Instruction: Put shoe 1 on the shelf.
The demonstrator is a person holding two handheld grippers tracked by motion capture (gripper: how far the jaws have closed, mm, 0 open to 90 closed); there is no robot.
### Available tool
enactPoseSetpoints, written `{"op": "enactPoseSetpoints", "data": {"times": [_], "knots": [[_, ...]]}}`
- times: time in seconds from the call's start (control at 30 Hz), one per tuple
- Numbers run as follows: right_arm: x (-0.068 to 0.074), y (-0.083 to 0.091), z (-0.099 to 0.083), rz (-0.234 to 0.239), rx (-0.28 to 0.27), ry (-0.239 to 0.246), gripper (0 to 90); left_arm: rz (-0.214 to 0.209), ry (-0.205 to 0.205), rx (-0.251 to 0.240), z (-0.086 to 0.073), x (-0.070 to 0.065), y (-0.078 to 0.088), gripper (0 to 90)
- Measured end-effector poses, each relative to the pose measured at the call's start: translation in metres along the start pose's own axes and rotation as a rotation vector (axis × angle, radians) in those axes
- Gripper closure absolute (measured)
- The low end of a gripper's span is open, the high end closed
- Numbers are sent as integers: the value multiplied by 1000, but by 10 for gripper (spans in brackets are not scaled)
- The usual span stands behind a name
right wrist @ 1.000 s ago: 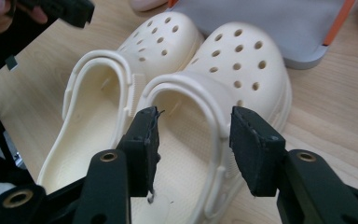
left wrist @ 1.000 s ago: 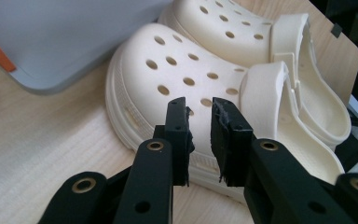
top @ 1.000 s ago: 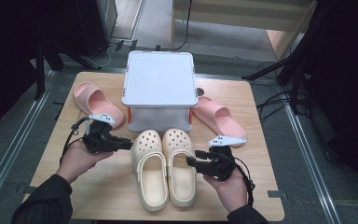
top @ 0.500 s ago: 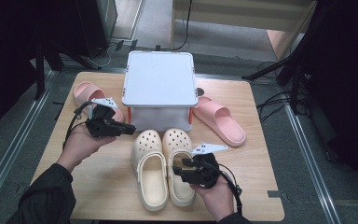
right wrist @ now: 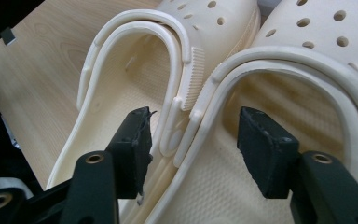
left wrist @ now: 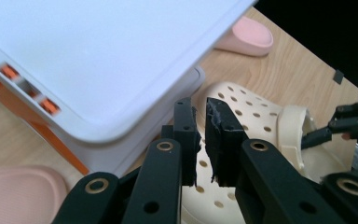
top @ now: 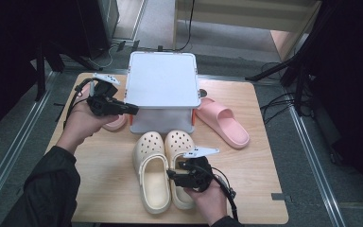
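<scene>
Right gripper view, gripper (right wrist: pixel 191 140) straddling unbranded cream clogs (right wrist: pixel 223 70)

Nearly closed, empty fingers (left wrist: pixel 220 140) beside white box lid (left wrist: pixel 98 60) (cream clog (left wrist: pixel 261 121) beyond).

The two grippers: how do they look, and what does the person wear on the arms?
Both the left gripper and the right gripper are black, with two flat jaws on brass-coloured pivots, a pale three-cornered plate on top and a trailing black cable. The left arm wears a dark long sleeve.
</scene>
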State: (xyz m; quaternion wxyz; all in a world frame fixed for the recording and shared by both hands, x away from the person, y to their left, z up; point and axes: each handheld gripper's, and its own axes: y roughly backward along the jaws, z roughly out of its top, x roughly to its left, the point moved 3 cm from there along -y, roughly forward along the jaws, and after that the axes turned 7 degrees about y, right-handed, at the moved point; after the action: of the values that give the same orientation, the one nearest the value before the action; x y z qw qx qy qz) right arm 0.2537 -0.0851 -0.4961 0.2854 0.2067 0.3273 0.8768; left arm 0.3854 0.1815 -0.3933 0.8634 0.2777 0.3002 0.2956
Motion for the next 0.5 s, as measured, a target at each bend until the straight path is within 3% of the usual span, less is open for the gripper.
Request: {"op": "enactPoseSetpoints", "data": {"times": [0.23,0.5], "knots": [[2,-8,1,-18,-2,-24,370,15,10,-9,11,10,0,820],[3,-25,1,-30,7,-72,349,47,33,-13,9,27,-1,820]]}}
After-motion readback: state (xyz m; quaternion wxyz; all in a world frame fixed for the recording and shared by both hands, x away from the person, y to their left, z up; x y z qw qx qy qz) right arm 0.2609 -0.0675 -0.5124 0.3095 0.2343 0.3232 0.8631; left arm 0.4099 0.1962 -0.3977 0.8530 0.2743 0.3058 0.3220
